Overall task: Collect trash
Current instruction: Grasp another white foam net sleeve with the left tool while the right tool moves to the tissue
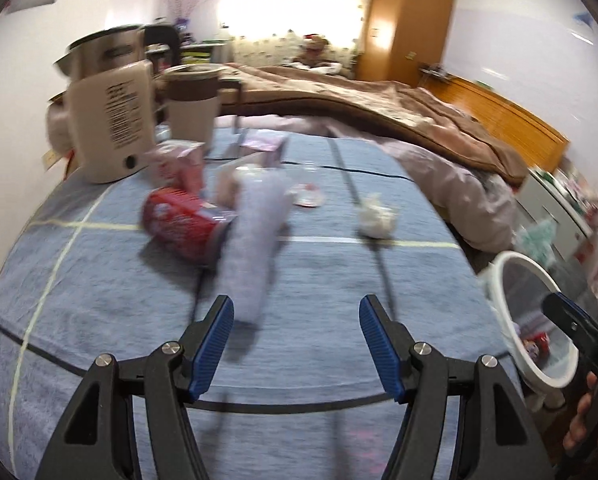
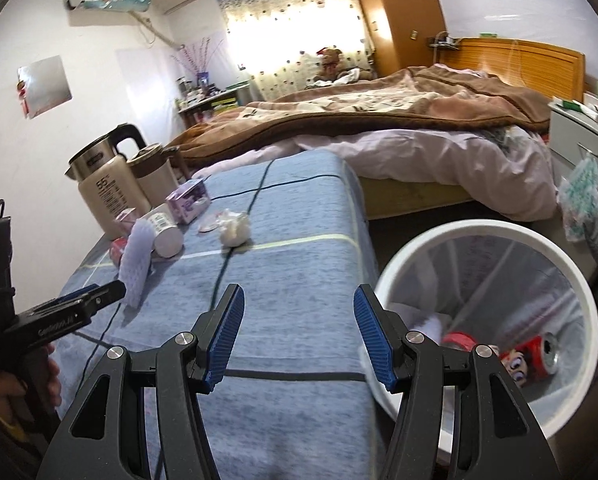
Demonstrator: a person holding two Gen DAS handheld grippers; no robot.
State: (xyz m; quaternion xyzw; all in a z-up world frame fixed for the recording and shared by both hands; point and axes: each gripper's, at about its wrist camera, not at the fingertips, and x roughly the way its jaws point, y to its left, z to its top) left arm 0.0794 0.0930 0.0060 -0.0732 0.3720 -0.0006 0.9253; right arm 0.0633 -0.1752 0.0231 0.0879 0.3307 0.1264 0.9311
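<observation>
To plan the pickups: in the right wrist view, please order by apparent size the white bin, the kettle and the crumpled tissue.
1. White bin, though it is nearest the camera, which enlarges it.
2. Kettle.
3. Crumpled tissue.

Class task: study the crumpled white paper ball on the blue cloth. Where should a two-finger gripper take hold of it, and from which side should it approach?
Grip the crumpled white paper ball across its middle, coming from above. It is a soft, roughly round wad lying alone on the blue cloth, with open space on both sides for the fingers. The open right gripper looks better placed than the left gripper, and the white bin stands beside it.
</observation>
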